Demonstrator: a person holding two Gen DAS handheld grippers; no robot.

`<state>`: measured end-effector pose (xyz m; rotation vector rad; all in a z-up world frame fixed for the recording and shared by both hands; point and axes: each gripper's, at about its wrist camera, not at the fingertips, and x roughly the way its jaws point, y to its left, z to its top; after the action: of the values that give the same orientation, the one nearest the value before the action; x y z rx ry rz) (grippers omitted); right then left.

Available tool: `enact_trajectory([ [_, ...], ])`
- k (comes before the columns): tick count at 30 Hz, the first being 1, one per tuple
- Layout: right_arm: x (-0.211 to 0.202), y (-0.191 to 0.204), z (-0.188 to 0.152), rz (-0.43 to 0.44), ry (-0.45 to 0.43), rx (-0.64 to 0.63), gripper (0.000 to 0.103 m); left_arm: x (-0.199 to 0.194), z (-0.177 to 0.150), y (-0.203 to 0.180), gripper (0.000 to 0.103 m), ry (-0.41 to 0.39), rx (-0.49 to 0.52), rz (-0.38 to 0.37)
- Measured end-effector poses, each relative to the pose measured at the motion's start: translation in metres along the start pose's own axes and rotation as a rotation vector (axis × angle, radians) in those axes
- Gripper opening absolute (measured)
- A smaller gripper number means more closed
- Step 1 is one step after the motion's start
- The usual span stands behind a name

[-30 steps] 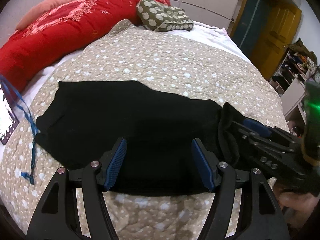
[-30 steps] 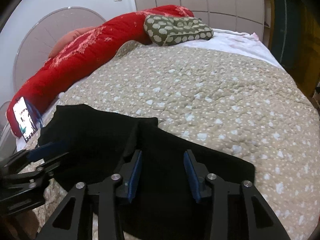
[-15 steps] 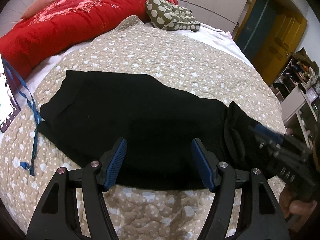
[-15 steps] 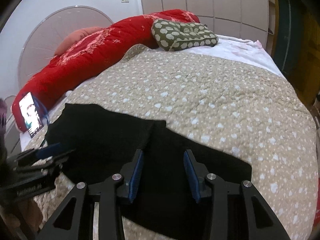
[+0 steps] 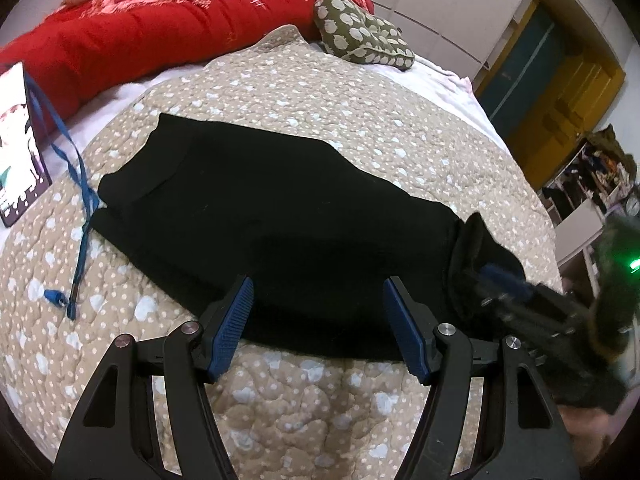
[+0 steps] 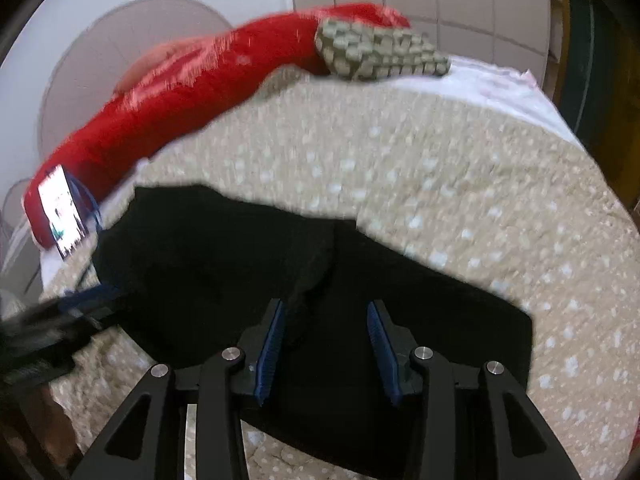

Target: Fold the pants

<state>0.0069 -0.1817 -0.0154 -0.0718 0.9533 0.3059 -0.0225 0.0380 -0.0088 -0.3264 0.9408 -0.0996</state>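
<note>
- The black pants (image 5: 280, 216) lie flat across the near half of the bed, on a beige quilt (image 5: 320, 92) with pale spots; the waistband end points toward the phone side, the leg end toward the door side.
- Left tool (image 5: 318, 320): fingers apart, nothing between them, poised over the pants' near edge.
- Right tool (image 6: 326, 350): fingers apart over the black cloth; that view is blurred, and whether the pads touch the fabric cannot be told.
- In the left view the leg end is bunched up at the right tool's tips.
- Bare quilt stretches beyond the far edge of the pants, up to a red duvet (image 5: 160, 24) and a green spotted pillow (image 5: 360, 36).
- A phone (image 5: 16, 144) with a blue lanyard (image 5: 80, 208) lies just beside the waistband.
</note>
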Motion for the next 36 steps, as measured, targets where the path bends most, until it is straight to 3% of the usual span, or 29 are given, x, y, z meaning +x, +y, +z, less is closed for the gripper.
enact_trajectory([
  [3,0.000,0.007,0.001,-0.021,-0.009,-0.033,0.042,-0.004,0.000,0.010,0.067,0.004,-0.040,-0.016],
  [7,-0.006,0.009,0.014,0.063,-0.028,-0.010,0.042,-0.013,-0.002,0.031,0.067,-0.015,-0.110,-0.018],
  [11,0.000,0.016,0.029,0.120,-0.031,0.009,0.046,-0.019,-0.004,0.049,0.081,-0.035,-0.201,-0.064],
  [26,0.050,0.085,0.095,0.306,0.029,-0.144,0.048,-0.017,-0.026,0.075,0.082,-0.069,-0.403,-0.084],
  [36,0.089,0.133,0.129,0.323,0.052,-0.305,0.050,0.001,-0.010,0.079,0.082,-0.067,-0.450,-0.071],
])
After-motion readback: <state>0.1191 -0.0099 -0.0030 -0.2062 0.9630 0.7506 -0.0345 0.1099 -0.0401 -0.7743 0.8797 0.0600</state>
